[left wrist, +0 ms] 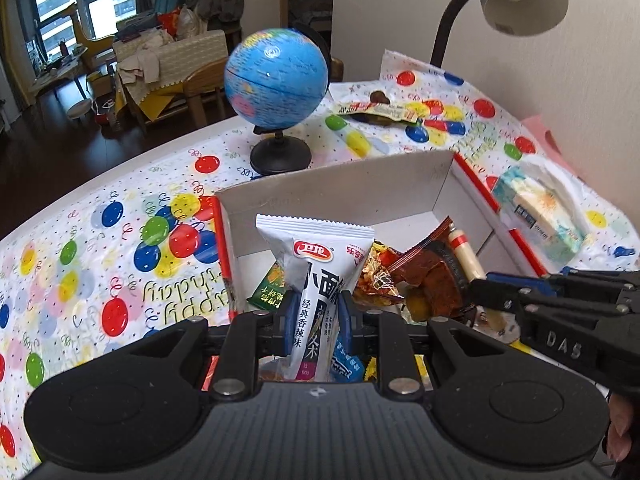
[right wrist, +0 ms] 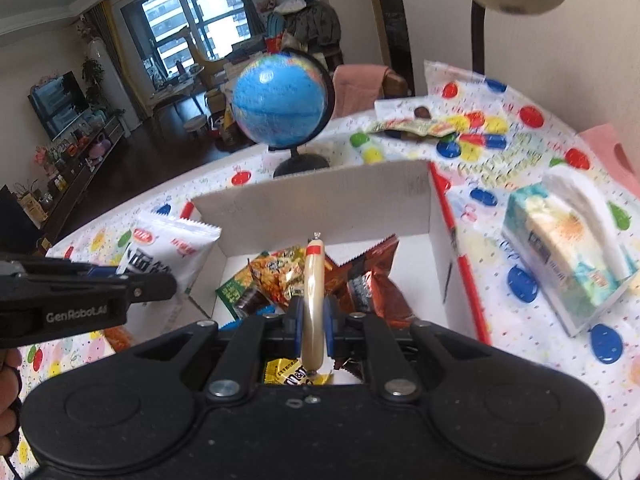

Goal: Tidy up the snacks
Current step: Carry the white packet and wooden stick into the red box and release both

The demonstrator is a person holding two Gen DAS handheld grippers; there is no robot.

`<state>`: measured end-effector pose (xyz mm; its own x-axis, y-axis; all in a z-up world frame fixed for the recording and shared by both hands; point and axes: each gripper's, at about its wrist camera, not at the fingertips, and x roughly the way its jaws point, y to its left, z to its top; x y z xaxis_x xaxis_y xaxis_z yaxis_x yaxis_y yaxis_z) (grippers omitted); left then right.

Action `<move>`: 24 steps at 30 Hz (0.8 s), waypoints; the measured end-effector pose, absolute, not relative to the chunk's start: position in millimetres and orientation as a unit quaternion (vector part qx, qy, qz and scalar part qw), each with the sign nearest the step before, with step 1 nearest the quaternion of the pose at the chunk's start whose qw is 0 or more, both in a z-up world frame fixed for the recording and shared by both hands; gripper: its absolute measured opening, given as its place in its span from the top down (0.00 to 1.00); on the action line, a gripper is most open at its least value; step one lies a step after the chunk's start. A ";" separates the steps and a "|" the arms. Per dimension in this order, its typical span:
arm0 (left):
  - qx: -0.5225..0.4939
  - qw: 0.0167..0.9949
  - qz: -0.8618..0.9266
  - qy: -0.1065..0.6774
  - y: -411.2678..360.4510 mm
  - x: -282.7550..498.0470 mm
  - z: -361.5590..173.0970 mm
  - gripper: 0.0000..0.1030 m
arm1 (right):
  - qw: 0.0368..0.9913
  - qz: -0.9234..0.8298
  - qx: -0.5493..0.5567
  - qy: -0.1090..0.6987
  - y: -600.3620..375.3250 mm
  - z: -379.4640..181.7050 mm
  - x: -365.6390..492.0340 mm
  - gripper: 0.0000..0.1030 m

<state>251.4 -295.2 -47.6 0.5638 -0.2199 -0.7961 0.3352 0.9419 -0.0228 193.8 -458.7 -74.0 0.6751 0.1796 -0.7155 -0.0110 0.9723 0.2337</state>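
Tablecloth [left wrist: 120, 264] first, balloons all over it, spread across the whole desk, and in the middle sits the big cardboard box [left wrist: 344, 184], open on top, white inside, red along its edges. Both hands are over it right now, so this looks like the drop-off step: two snacks carried in, neither let go yet.

Inside the box there is already a heap: a brown crinkly packet [right wrist: 372, 280], a green packet [right wrist: 236, 292], a yellow-orange bag [right wrist: 280, 272], and a yellow candy pack [right wrist: 292, 376] down near the front wall. The far half of the floor is bare.

Left gripper [left wrist: 318, 320] is clamped on a tall white snack packet [left wrist: 316, 272], which stands upright between the blue pads, over the near left part of the box. Right gripper [right wrist: 312, 332] is squeezed tight on a thin sausage stick [right wrist: 313, 288], held upright over the pile.

Next move, as I read it: lower each one, spread the jaws, and let them fall inside the walls. The white packet hangs close to the left wall, so it may want a nudge inward first.

Outside the box, a tissue pack [right wrist: 568, 252] lies to the right, a globe [left wrist: 276, 80] stands behind, and a few wrappers [left wrist: 380, 110] remain at the far edge.
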 end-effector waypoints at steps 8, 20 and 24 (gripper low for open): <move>0.074 0.873 -0.160 0.455 -306.9 272.3 -66.6 0.79 | 0.895 0.065 0.098 0.429 -449.1 -100.0 205.4 0.92; 0.070 0.859 -0.169 0.478 -302.8 277.4 -91.9 0.79 | 0.889 0.068 0.094 0.444 -442.3 -109.6 205.2 0.81; 0.071 0.863 -0.175 0.469 -300.1 269.9 -87.1 0.79 | 0.891 0.064 0.095 0.439 -443.6 -104.9 201.2 0.78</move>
<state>269.9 -300.1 -87.1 0.4986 -0.2348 -0.8344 0.3681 0.9289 -0.0414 201.2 -443.6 -104.9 0.6060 0.1983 -0.7704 -0.0306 0.9735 0.2265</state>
